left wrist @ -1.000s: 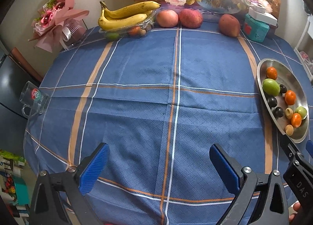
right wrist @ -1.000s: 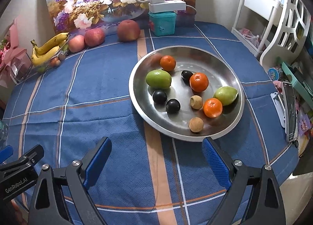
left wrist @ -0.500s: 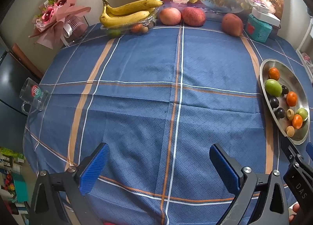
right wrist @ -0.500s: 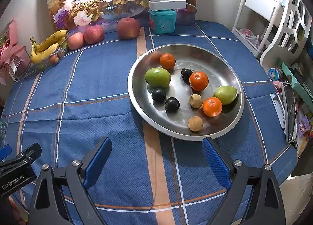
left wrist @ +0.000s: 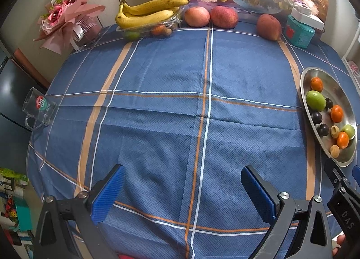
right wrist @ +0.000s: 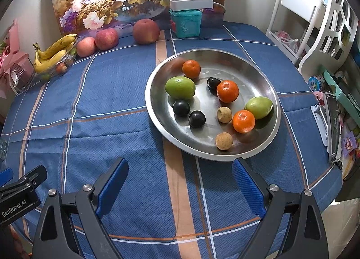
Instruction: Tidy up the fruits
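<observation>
While both are hovering over the counter's (left wrist: 157, 74) near edge, the left claw (left wrist: 182, 193) and right claw (right wrist: 180, 184) are gaping wide, empty. The fruit tray (right wrist: 157, 110) is sitting beyond the right claw, toward the counter's right edge.

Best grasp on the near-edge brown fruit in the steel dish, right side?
Take the small brown fruit across its widest middle, coming down from above with the right hand-held gripper, open now. It is round and sits low against the metal dish near rim, so a level approach would probably hit the rim. The orange fruit stands apart, leaving finger room.
</observation>
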Motion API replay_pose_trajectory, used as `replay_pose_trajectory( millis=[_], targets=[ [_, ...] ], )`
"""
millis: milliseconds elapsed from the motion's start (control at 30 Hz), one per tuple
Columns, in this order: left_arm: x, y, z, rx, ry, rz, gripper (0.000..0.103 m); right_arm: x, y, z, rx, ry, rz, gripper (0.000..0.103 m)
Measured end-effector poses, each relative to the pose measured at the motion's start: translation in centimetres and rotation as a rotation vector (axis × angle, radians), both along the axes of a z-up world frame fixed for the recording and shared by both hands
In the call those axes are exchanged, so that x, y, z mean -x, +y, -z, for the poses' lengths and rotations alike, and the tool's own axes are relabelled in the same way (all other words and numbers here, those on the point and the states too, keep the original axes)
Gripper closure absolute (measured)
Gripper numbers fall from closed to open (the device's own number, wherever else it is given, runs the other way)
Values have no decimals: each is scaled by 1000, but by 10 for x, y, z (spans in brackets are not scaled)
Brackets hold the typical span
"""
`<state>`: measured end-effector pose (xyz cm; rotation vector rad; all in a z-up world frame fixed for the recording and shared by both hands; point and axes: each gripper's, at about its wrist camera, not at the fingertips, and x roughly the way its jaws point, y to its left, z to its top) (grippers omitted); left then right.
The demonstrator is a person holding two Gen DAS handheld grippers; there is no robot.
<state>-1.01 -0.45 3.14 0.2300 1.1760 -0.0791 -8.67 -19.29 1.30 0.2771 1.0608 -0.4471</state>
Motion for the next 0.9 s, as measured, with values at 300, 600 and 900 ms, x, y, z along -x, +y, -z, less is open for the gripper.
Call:
replay_pose_trajectory(
  millis=[300, 600, 900],
  targets=[
    [0, 0, 1, -1, 3, 1, 0, 0, 0, 1, -2, 2, 2, 9],
    [0, 1, 1, -2, 5, -1, 0, 0, 0, 1, -2, 1, 0, 9],
    [1, 2, 1, -3, 8, -1, 0, 0, 0, 2, -4, 3, 6, 9]
  ],
)
